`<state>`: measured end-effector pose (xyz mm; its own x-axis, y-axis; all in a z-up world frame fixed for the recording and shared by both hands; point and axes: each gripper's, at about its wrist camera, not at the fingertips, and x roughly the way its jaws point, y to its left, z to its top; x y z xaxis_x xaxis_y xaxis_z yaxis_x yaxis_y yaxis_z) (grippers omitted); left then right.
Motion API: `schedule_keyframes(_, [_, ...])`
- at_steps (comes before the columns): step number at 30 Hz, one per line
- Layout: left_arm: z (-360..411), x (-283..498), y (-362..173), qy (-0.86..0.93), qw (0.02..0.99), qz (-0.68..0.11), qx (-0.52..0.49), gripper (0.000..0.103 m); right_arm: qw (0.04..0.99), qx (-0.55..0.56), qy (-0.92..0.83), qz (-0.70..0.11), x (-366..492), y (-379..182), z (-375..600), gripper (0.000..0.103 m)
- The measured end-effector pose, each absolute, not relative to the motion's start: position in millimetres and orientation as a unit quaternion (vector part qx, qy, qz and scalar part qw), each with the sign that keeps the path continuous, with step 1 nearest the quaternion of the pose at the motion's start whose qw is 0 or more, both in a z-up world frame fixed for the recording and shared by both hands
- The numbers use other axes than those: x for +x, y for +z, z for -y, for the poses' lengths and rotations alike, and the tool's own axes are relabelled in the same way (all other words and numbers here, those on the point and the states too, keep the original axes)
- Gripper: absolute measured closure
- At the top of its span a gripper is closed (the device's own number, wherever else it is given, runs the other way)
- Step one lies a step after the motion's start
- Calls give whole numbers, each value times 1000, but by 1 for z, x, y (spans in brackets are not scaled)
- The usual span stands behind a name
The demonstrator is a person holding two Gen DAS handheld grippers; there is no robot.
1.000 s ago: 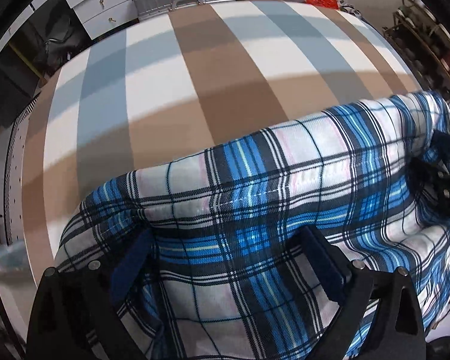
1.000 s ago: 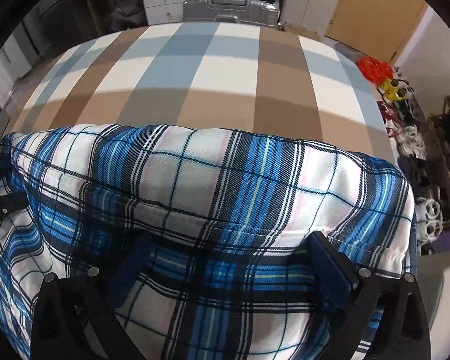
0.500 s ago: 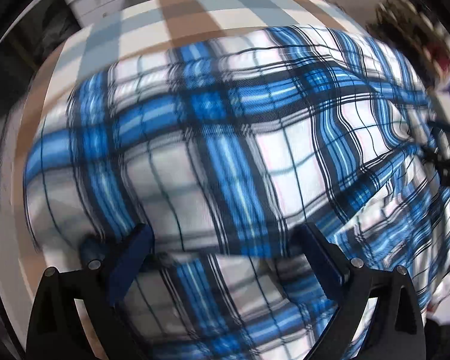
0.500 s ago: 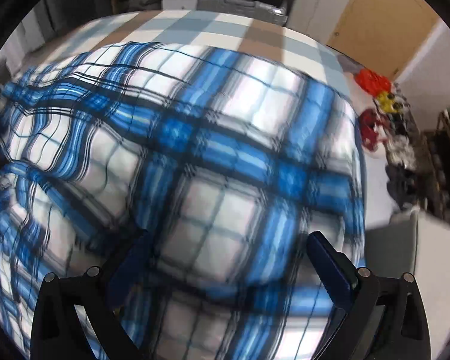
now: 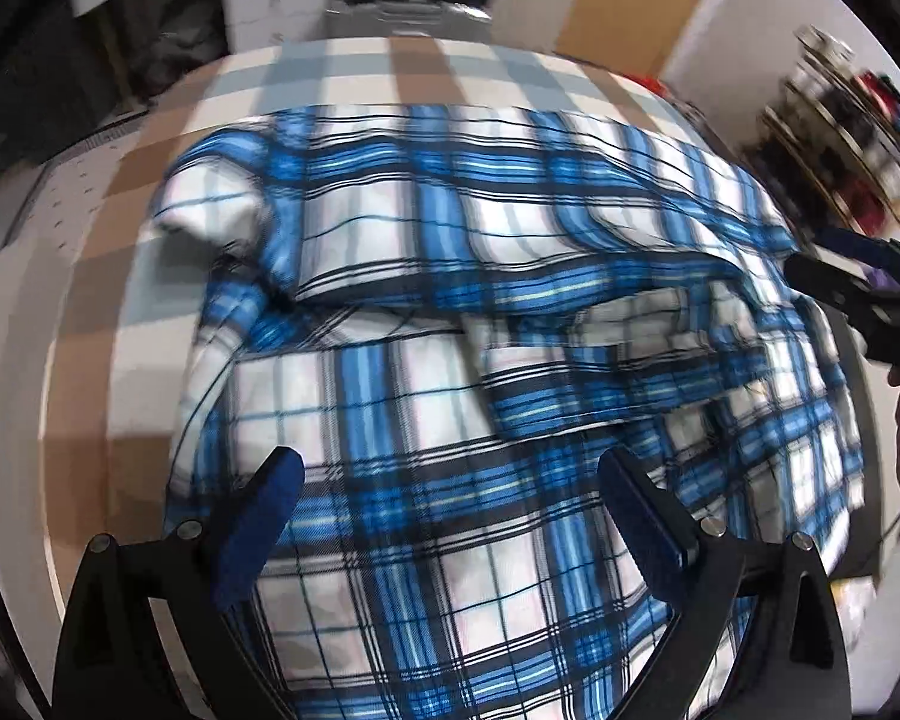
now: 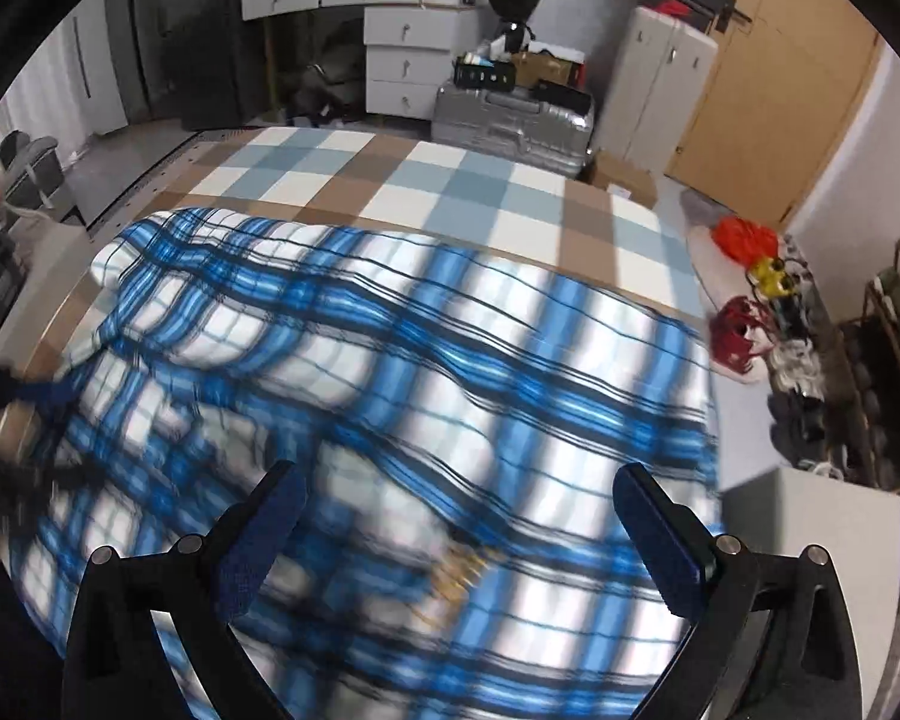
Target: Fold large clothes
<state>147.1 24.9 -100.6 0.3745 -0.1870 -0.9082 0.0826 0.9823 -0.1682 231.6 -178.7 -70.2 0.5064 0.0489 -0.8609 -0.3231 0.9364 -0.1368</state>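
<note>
A large blue, white and black plaid garment [image 5: 480,312] lies rumpled on a checked bed cover [image 5: 354,72]; it also fills the right wrist view [image 6: 426,372]. My left gripper [image 5: 444,480] hangs open just above the garment's near part, its jaws wide apart with nothing between them. My right gripper [image 6: 456,492] is open above the garment's near right part, empty. The right gripper also shows at the right edge of the left wrist view [image 5: 858,288]. The left gripper shows blurred at the left edge of the right wrist view [image 6: 24,420].
The checked bed cover [image 6: 426,180] stretches bare beyond the garment. A silver suitcase [image 6: 510,120], white drawers [image 6: 414,54] and a cabinet [image 6: 660,84] stand past the bed's far end. Red and yellow items [image 6: 744,276] and shoe racks [image 6: 894,336] lie right of the bed.
Both grippers pulled back and up from the garment. The cloth that bulged over the jaws now lies spread lower on the bed, with more of the room in view.
</note>
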Motion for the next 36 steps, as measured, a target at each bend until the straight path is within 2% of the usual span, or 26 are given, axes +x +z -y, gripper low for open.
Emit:
schedule_keyframes(5, [-48, 103, -88, -39, 872, -482, -78, 7, 841, -90, 92, -526, 271, -109, 153, 0])
schedule_keyframes(11, [-69, 99, -78, -17, 896, -436, -78, 7, 809, -90, 61, -578, 276, -167, 156, 0])
schedule_keyframes(15, [-67, 96, -77, -26, 902, -428, -53, 7, 831, -79, 62, -547, 245, -163, 169, 0])
schedule_keyframes(20, [-83, 102, -52, -37, 906, -421, -40, 7, 843, 32, 66, -533, 202, -134, 204, 0])
schedule_keyframes(23, [-81, 88, -46, -33, 910, -412, -31, 7, 856, 110, 97, -496, 161, -111, 216, 0])
schedule_keyframes(27, [-86, 75, -42, -7, 917, -398, -30, 7, 883, 161, 135, -420, 102, -89, 220, 0])
schedule_keyframes(31, [-91, 55, -29, 15, 932, -360, -44, 7, 919, 153, 135, -337, 57, -84, 217, 0])
schedule_keyframes(36, [-76, 33, -18, 16, 951, -308, -12, 7, 937, 115, 151, -293, 45, -75, 203, 0])
